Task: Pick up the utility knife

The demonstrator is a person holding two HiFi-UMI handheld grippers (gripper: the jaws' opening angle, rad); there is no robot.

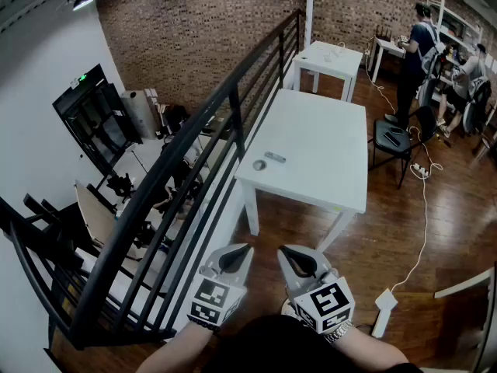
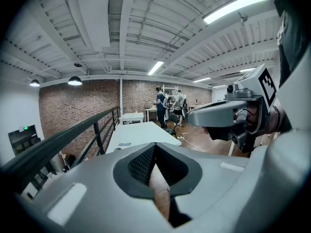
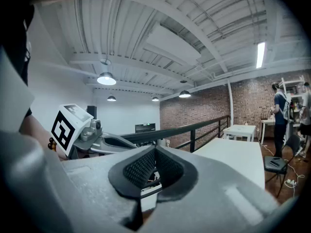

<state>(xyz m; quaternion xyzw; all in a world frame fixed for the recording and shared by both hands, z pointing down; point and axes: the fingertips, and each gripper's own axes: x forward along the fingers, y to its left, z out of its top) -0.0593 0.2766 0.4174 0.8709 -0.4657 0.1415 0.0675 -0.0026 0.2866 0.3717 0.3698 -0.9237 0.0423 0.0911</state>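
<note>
The utility knife (image 1: 275, 158) is a small grey bar lying near the left edge of the long white table (image 1: 318, 154), with a small round grey thing (image 1: 259, 165) beside it. The left gripper view shows the knife (image 2: 125, 144) far off on the table (image 2: 141, 132). Both grippers are held low in front of the person, well short of the table. My left gripper (image 1: 246, 248) (image 2: 155, 144) is shut with nothing in it. My right gripper (image 1: 282, 250) (image 3: 155, 148) is shut and empty too, close beside the left one.
A black metal railing (image 1: 233, 107) runs along the table's left side, with a drop to a lower floor beyond it. A second white table (image 1: 330, 57) stands farther back. A black chair (image 1: 392, 138), a floor cable (image 1: 423, 208) and two people (image 1: 415, 53) are at the right.
</note>
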